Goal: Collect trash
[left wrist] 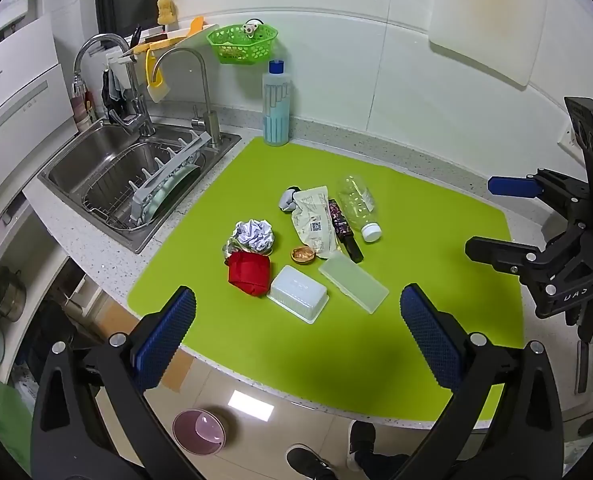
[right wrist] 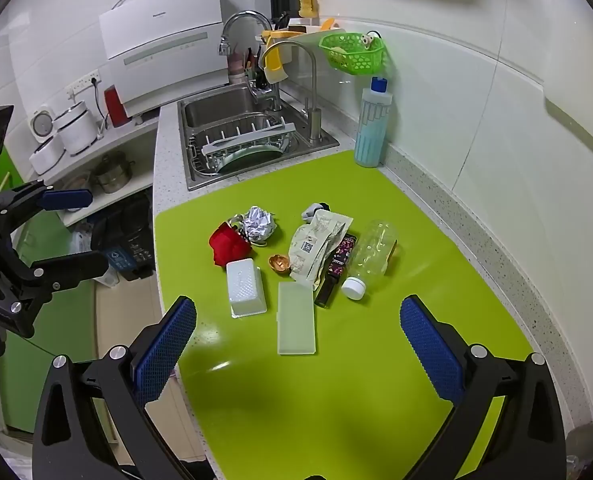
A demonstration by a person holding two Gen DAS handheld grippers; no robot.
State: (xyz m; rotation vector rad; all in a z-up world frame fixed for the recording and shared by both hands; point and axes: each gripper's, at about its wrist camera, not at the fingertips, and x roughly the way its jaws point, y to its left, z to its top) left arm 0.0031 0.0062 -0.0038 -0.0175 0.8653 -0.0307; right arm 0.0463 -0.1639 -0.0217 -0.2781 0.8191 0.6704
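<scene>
Trash lies in a cluster mid-way on a lime-green mat (left wrist: 256, 360): a crumpled foil ball (left wrist: 254, 234), a red crumpled wrapper (left wrist: 248, 276), a white plastic tub (left wrist: 292, 280), a translucent lid (left wrist: 352, 286), a paper packet (left wrist: 312, 220), a dark snack wrapper (left wrist: 344, 230) and a clear bottle (left wrist: 358, 206) on its side. My left gripper (left wrist: 298, 296) hovers open over the mat's near edge, short of the tub. My right gripper (right wrist: 299, 306) is open too, with nothing between its blue pads (right wrist: 164, 348). Each gripper shows in the other's view: right gripper (left wrist: 496, 218), left gripper (right wrist: 84, 232).
A steel sink (left wrist: 76, 160) with a dish rack sits left of the mat. A tall blue bottle (left wrist: 276, 108) stands against the tiled wall, under a green basket (left wrist: 242, 42). On the floor below are a pink bowl (left wrist: 198, 432) and a person's shoes (left wrist: 312, 462).
</scene>
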